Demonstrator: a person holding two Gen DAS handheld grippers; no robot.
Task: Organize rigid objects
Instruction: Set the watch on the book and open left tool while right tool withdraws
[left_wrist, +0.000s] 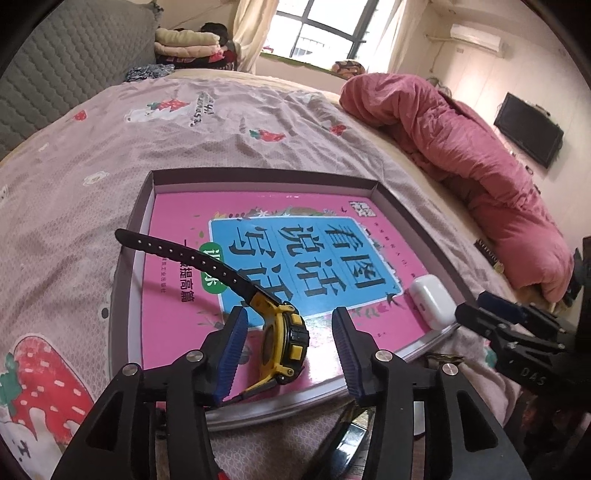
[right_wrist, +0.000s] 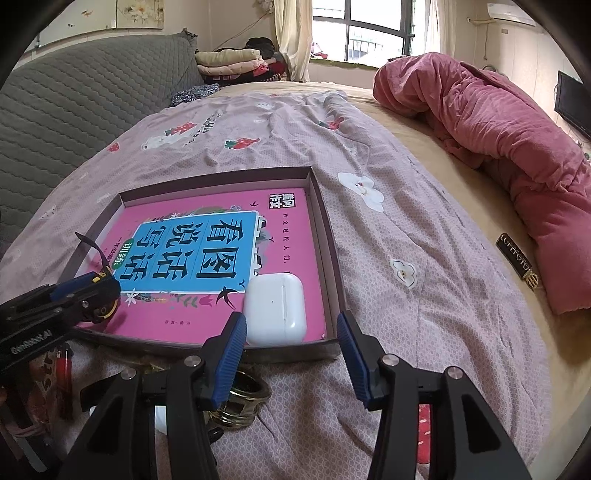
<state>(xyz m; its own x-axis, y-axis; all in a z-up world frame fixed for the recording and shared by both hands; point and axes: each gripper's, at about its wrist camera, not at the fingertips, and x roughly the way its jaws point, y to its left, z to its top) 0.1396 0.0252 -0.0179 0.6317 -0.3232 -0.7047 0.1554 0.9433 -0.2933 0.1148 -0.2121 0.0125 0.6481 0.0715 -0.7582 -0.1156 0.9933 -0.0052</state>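
Watch: the yellow and black watch (left_wrist: 285, 341) is lying on its side on the pink book (left_wrist: 177, 295), near the front edge of the shallow box (left_wrist: 142, 218); its black strap (left_wrist: 184, 254) is sticking up and away toward the left wall of the box.
Left gripper: the left gripper (left_wrist: 290, 347) is standing released around the watch, one blue pad on each side; the right pad is clearly apart from the watch, and the left pad is just beside it, with a narrow gap.
Earbud case: the white earbud case (right_wrist: 275, 308) is lying flat on the book in the front right corner of the box, well apart from the watch.
Right gripper: the right gripper (right_wrist: 291, 350) is hovering released at the front wall of the box, just before the case; nothing is sitting between its pads.
Box: it is lying on a pink-grey bedsheet (right_wrist: 406, 229) with strawberry and flower prints.
In front of the box: a brass-coloured ring object (right_wrist: 242, 400) is lying on the sheet under the right gripper, and a red lighter (right_wrist: 63, 369) is lying to the left.
Further away: a red quilt (right_wrist: 498, 133) is lying bunched at the right side of the bed; a small black and gold thing (right_wrist: 517, 264) is lying beside it.
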